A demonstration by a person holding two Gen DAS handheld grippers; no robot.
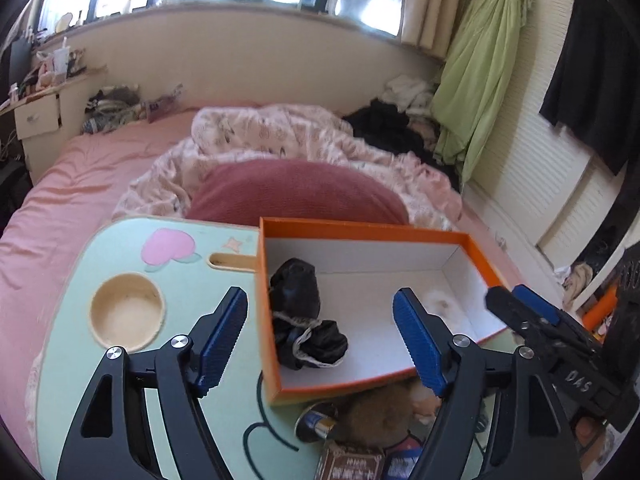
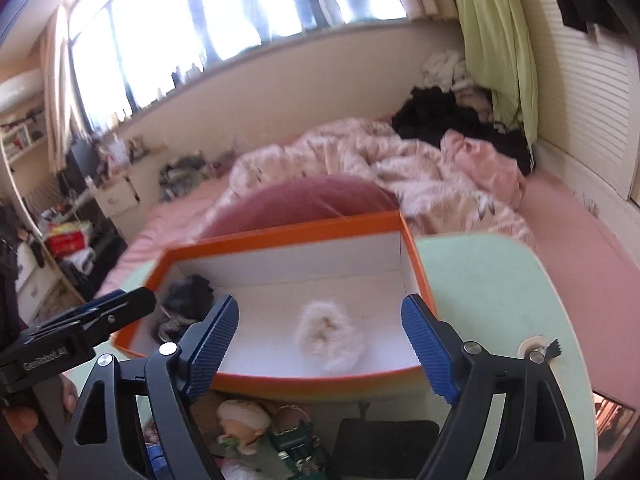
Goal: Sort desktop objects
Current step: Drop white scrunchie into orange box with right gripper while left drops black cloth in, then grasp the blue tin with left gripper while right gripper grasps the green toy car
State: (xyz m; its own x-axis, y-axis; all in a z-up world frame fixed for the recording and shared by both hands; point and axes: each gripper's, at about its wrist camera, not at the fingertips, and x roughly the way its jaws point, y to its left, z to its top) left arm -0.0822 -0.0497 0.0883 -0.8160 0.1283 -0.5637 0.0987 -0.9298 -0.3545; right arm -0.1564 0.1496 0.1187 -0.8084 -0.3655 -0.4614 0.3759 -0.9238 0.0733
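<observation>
Centre of both frames: orange box [image 1: 476,248] on a mint lap table [image 1: 120,248], resting over a pink bed. Inside, at left of the left-wrist view, two crumpled black items [image 1: 304,320]; toward the right, a white fluffy puff [image 2: 330,334], blurred. Below the box, at the bottom edge of both frames, unsorted clutter: a battery [image 1: 316,426], a brown plush [image 1: 380,412], a small doll head [image 2: 244,420], a dark flat object [image 2: 386,444].

Left gripper [image 1: 320,340]: jaws spread wide, nothing between the pads, angled down over the box's left half. Right gripper [image 2: 320,344]: likewise wide and empty, angled down over the puff, tilted so the room leans. Part of a hand [image 2: 24,420] visible at lower left of the right-wrist view, holding the other tool.

Likely step: both items dropped in, next pick from the clutter near the bottom edge. Best done by clearing the box wall first, then lowering onto one item only, pads straddling it squarely, keeping the two tools apart to avoid a knock. Risk: the battery may roll; the plush may drag neighbours along.
</observation>
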